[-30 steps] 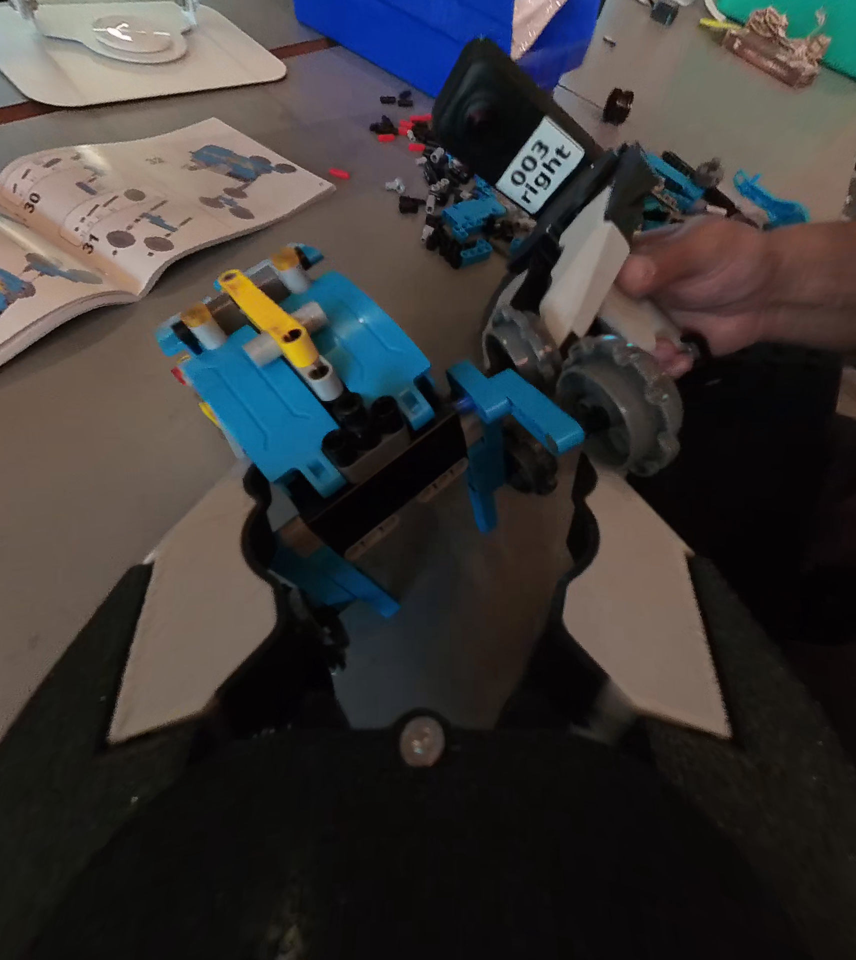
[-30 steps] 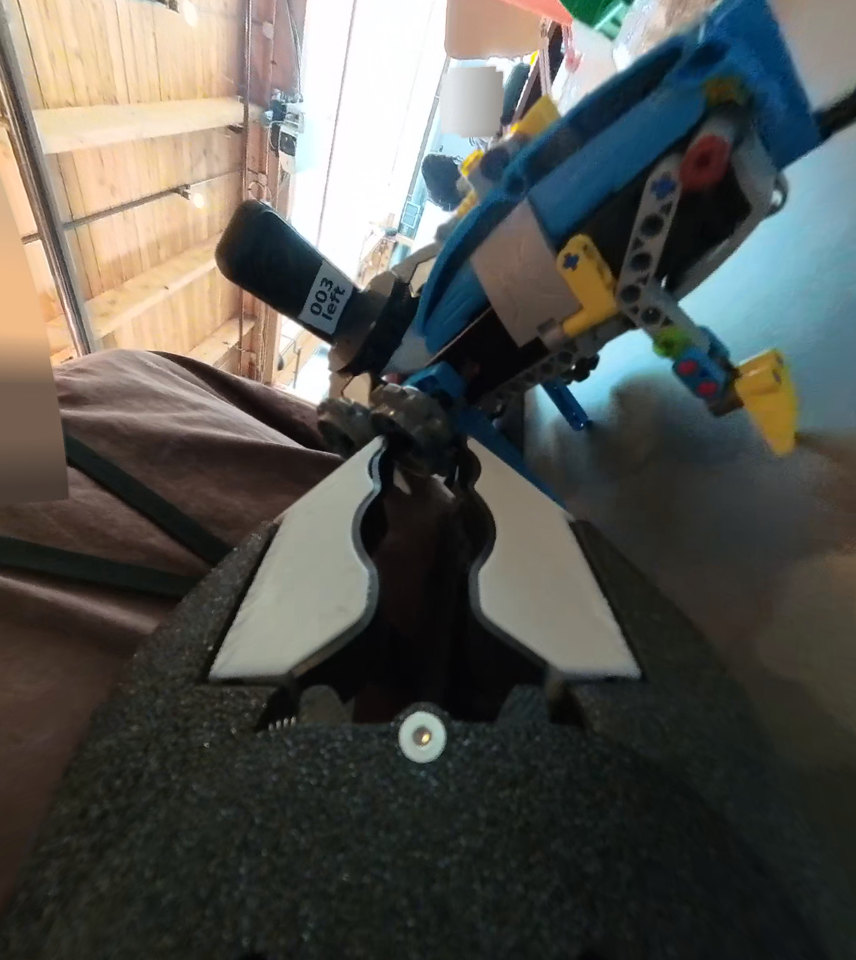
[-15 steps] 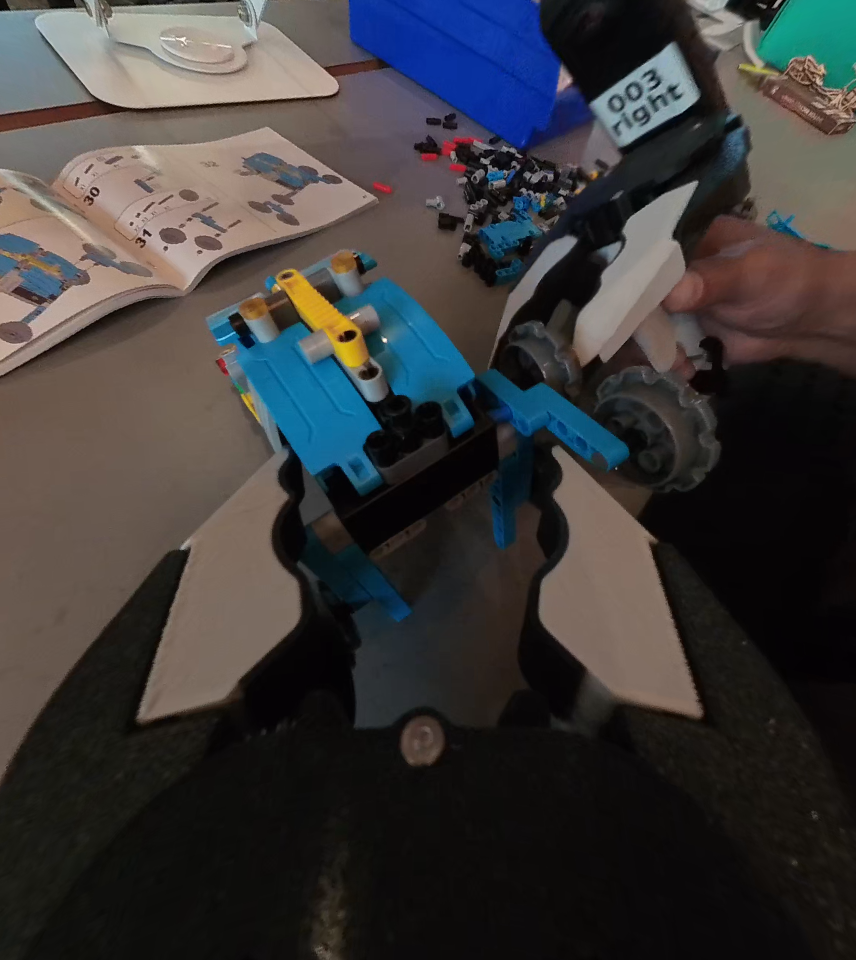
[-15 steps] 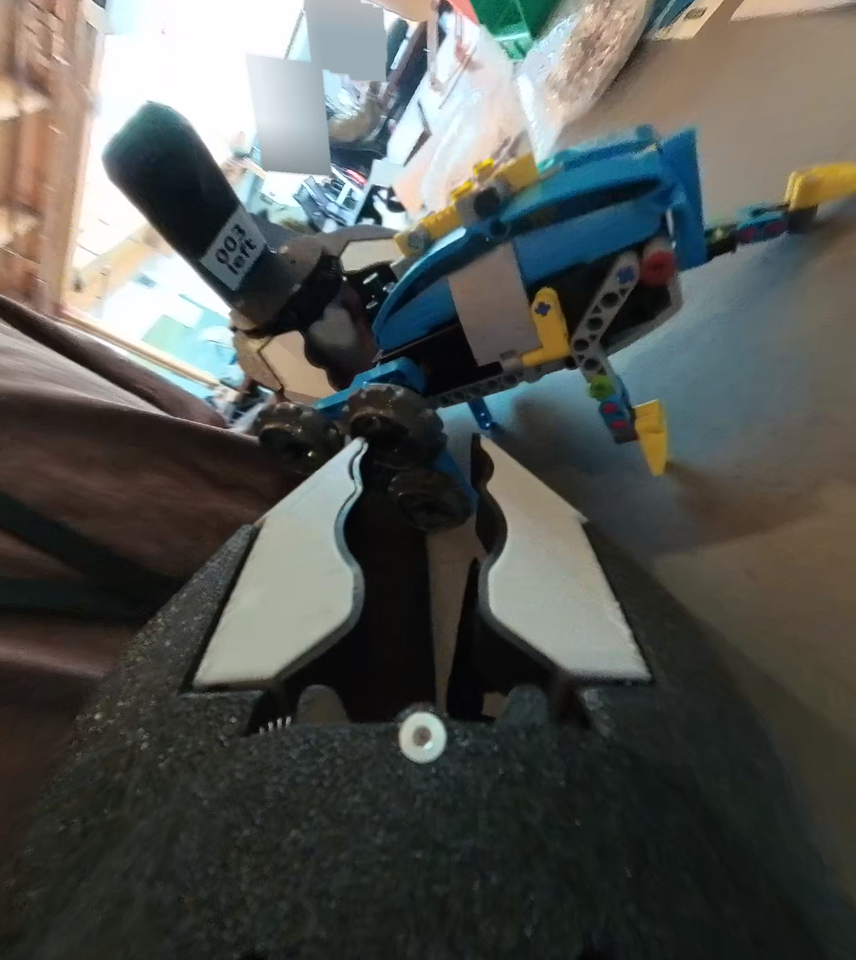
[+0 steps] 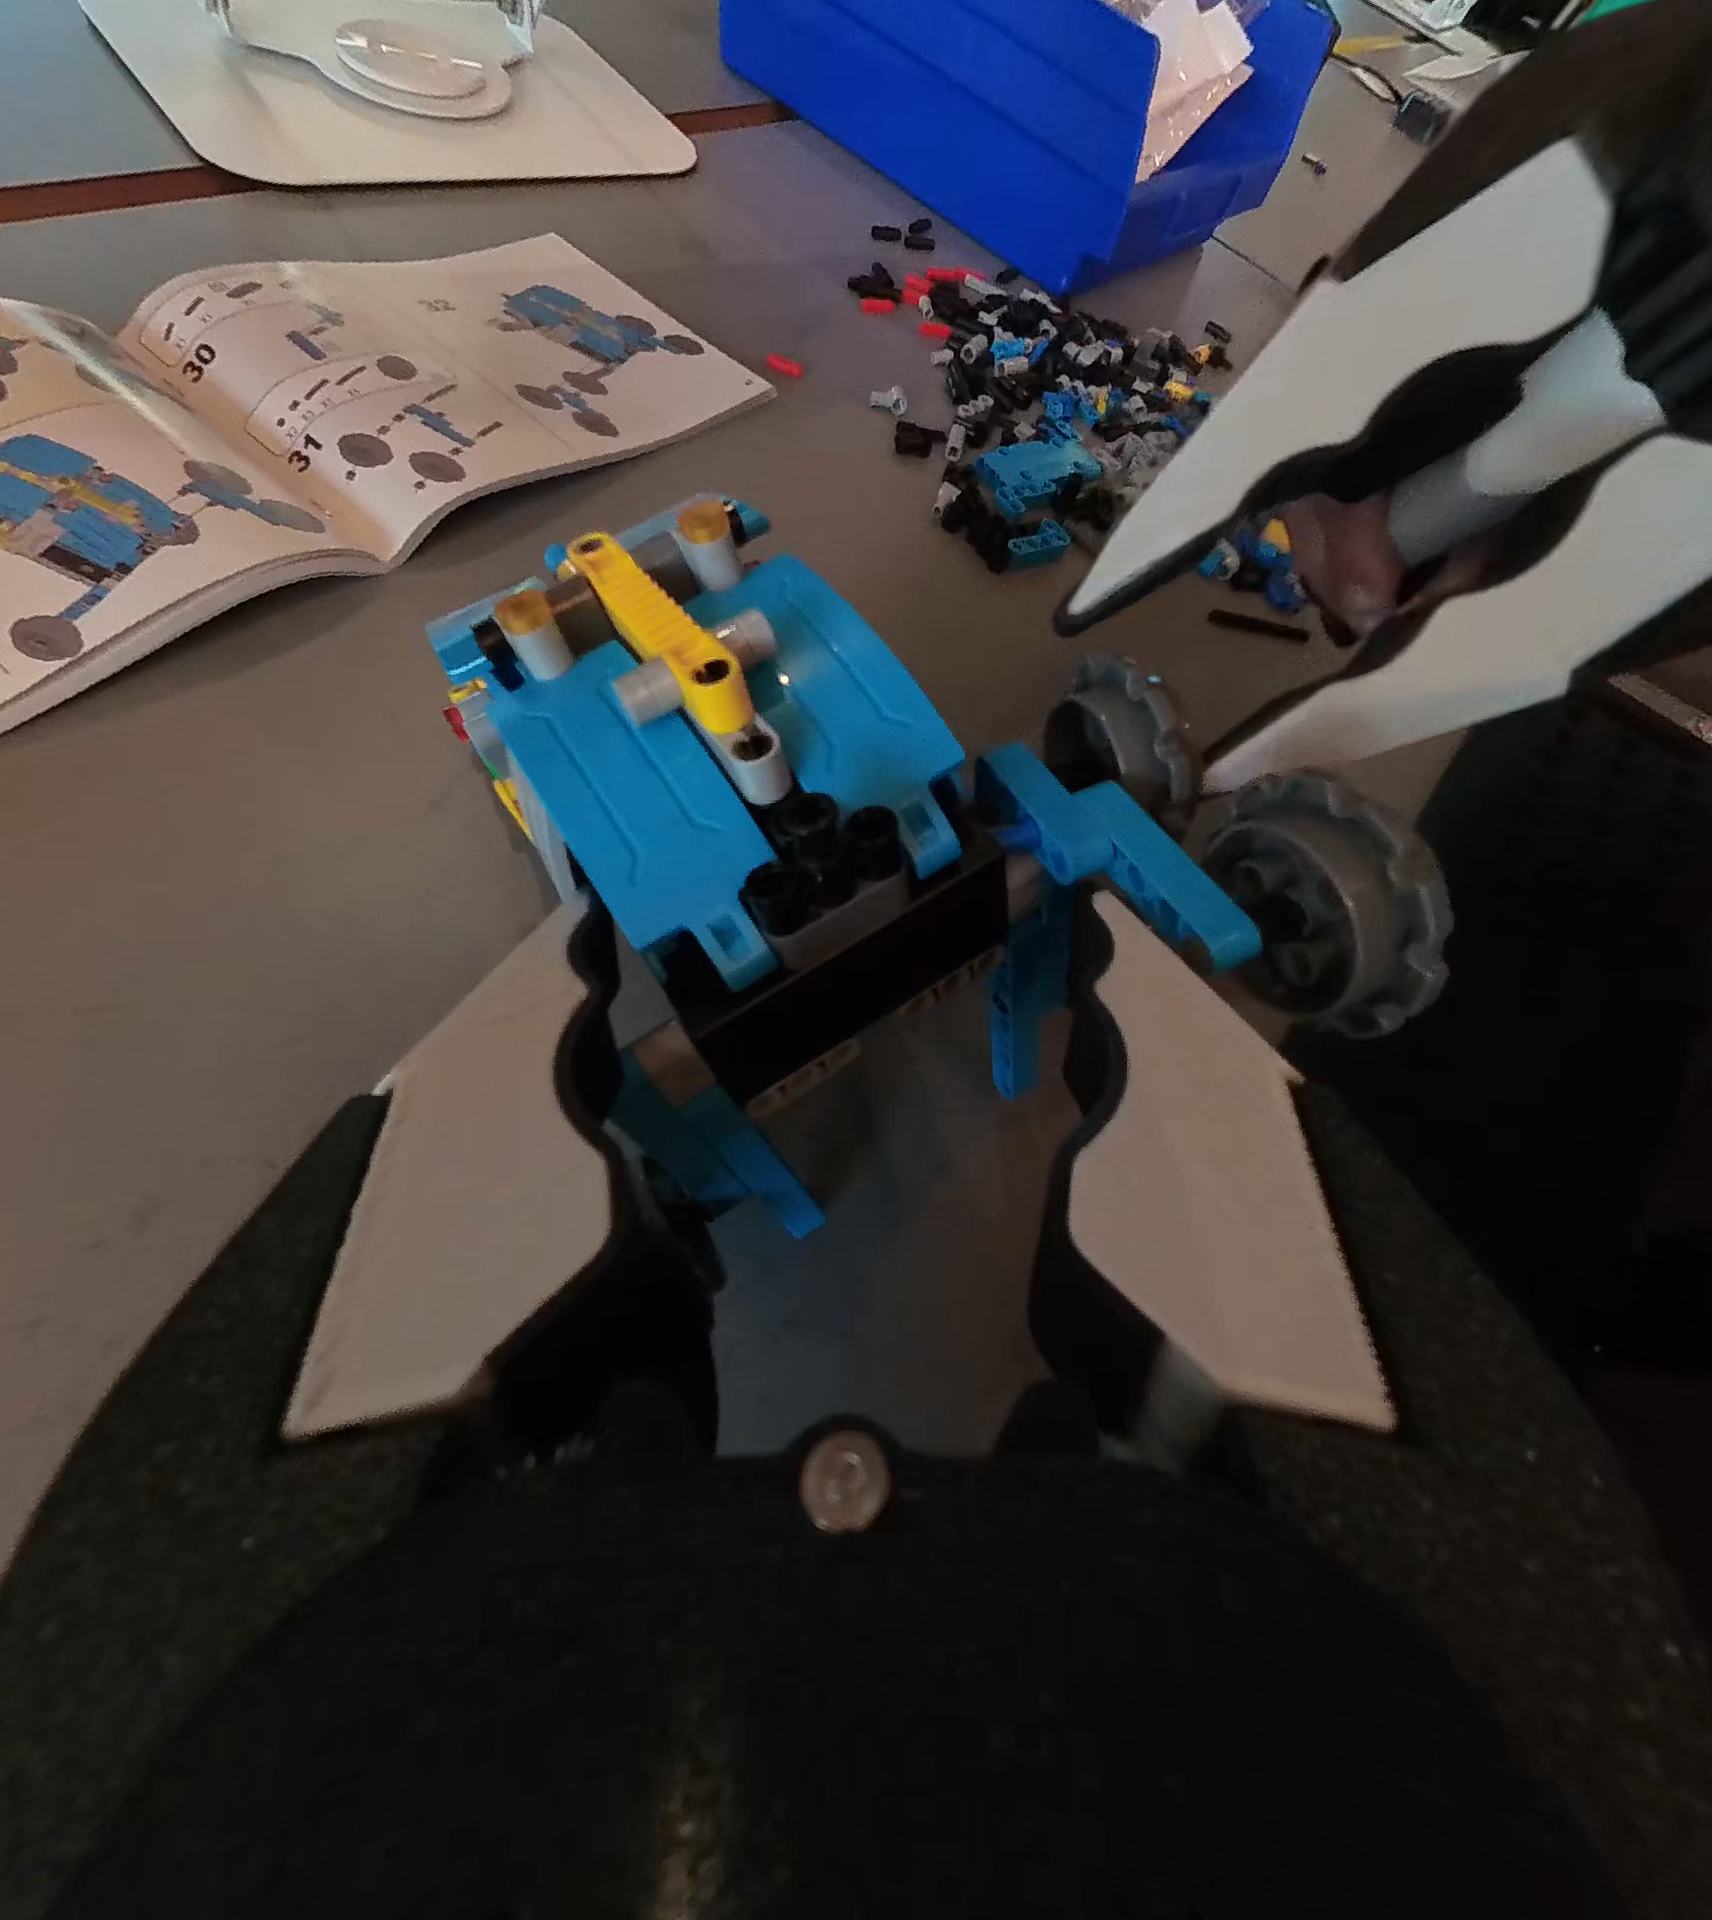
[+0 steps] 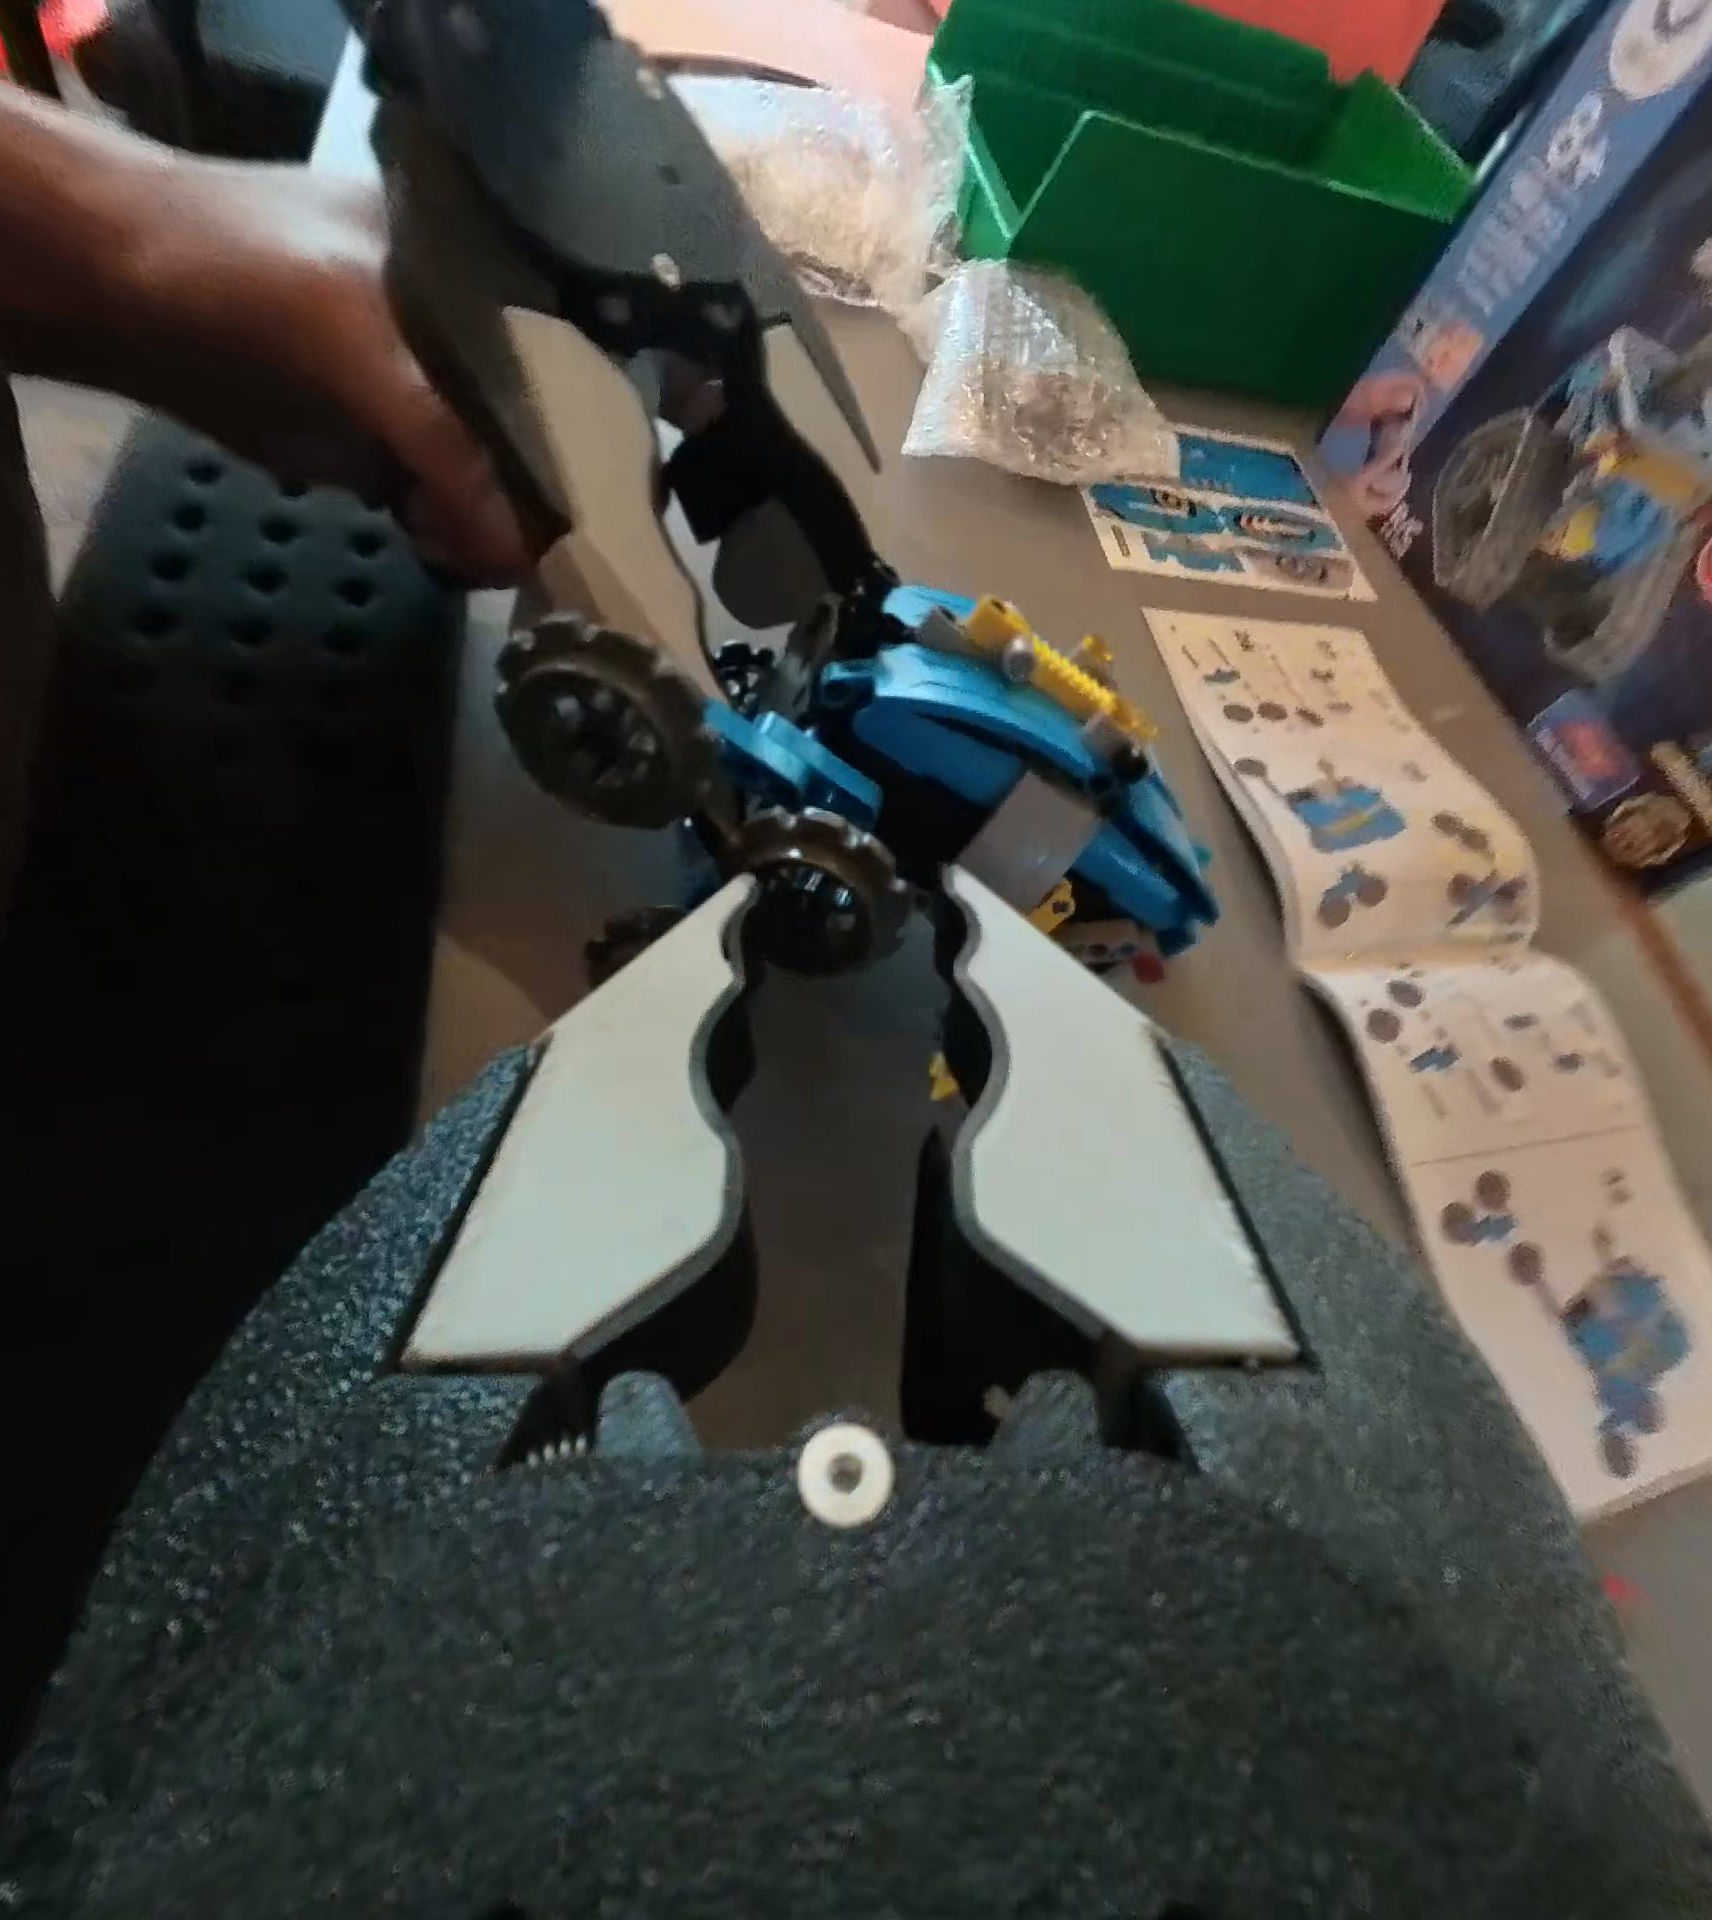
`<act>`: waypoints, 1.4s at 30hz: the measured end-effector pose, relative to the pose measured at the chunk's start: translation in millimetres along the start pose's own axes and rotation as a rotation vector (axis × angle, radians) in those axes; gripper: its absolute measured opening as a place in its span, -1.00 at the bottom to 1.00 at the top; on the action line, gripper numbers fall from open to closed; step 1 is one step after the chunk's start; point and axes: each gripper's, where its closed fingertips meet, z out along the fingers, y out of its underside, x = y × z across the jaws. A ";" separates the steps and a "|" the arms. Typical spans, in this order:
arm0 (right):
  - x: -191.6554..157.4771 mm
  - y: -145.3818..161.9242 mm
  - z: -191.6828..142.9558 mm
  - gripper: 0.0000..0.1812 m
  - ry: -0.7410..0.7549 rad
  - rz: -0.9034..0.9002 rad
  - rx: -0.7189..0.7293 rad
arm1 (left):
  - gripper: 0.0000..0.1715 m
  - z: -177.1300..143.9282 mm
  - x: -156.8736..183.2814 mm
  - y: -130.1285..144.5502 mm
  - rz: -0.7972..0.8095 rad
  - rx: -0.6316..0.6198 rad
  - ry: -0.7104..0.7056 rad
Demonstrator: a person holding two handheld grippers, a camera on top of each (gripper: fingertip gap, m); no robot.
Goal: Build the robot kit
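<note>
A blue brick vehicle with a yellow beam on top sits low over the grey table. My left gripper is shut on its black rear block. Two grey toothed wheels stick out on an axle at the right of the vehicle. My right gripper is open, and its tips stand either side of the nearer wheel. The left finger touches the wheel's rim, and the right one stands clear of it. The right gripper also shows in the left wrist view, coming in from the upper right. The left gripper shows in the right wrist view, held by a hand.
An open instruction booklet lies left of the vehicle. A pile of small loose parts lies in front of a blue bin. A green bin, a bag of parts, a sticker sheet and a printed box stand beyond.
My right gripper has swung from low beside the vehicle to above it, looking down at the table, and has drawn back along the wheels. My left gripper keeps its hold.
</note>
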 end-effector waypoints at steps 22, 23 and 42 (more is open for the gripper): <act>-31.9 -14.4 13.8 -0.49 -0.234 0.129 -0.062 | 0.01 4.5 2.9 -0.8 -0.027 -0.033 -0.023; -36.4 -17.3 14.5 -0.56 -0.239 0.126 -0.051 | 0.01 5.5 3.7 -1.1 -0.031 -0.032 -0.026; 17.0 -47.2 -73.8 -0.61 -0.613 0.956 0.764 | 0.10 -11.8 5.3 15.2 -0.039 -0.091 0.117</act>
